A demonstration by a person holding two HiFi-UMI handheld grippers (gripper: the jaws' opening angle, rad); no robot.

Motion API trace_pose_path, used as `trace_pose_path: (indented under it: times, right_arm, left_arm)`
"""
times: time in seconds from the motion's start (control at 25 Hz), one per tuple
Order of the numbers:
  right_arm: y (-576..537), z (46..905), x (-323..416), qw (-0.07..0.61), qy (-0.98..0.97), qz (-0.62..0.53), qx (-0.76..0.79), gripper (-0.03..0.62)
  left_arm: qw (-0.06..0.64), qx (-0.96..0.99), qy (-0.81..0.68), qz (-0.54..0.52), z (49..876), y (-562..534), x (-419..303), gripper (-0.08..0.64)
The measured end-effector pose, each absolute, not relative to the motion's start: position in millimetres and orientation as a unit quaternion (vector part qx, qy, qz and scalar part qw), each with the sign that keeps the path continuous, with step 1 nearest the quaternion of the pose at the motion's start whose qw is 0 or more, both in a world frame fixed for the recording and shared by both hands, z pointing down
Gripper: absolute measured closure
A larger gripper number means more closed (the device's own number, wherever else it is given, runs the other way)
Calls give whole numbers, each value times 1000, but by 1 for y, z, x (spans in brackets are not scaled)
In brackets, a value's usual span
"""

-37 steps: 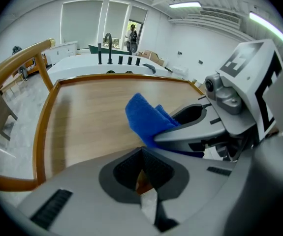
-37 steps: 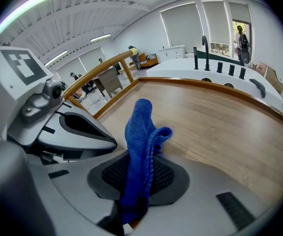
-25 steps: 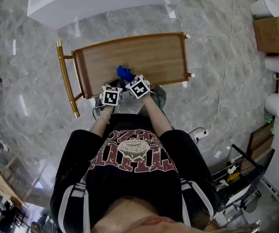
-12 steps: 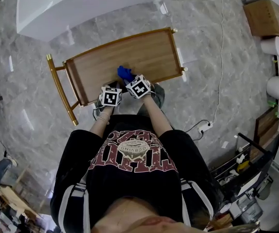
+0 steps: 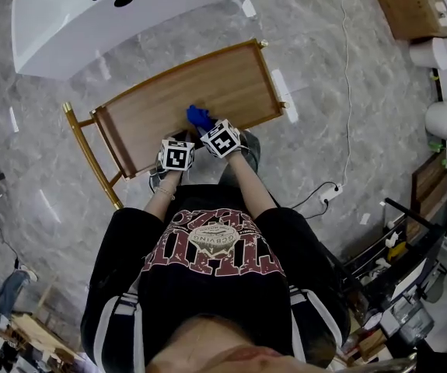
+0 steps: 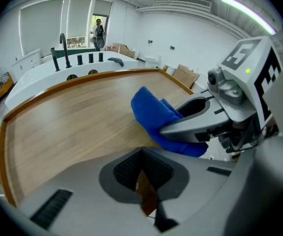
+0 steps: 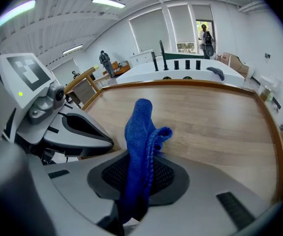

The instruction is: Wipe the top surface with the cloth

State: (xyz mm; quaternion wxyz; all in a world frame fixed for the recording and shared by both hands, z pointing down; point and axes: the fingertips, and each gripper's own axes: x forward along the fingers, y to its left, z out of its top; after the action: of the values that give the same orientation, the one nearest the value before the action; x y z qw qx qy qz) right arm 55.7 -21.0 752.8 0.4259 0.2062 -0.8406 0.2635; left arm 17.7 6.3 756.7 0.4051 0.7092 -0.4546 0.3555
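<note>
Wooden tabletop (image 5: pixel 153 107) has swung steeper across the head view; right gripper (image 7: pixel 136 200) stays clamped on the blue cloth (image 7: pixel 140 132) at its 6 o'clock edge, while left gripper (image 6: pixel 146 191), at its 9 o'clock, is closed on nothing.

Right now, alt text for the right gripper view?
The right gripper has its jaws shut on a blue cloth that stands up between them, above a wooden top with a raised rim. The left gripper sits close at the left, and a white basin lies beyond.
</note>
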Motion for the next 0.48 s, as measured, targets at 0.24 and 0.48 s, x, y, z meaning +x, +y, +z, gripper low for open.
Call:
trace_pose_path:
  times: [0.24, 0.48]
  right_arm:
    - [-24, 750, 62, 424, -841, 262, 210, 503]
    - [-31, 752, 76, 424, -837, 267, 219, 503]
  left_arm:
    - [398, 716, -441, 367, 756, 1, 30, 511]
    - [397, 716, -433, 377, 759, 2, 32, 511]
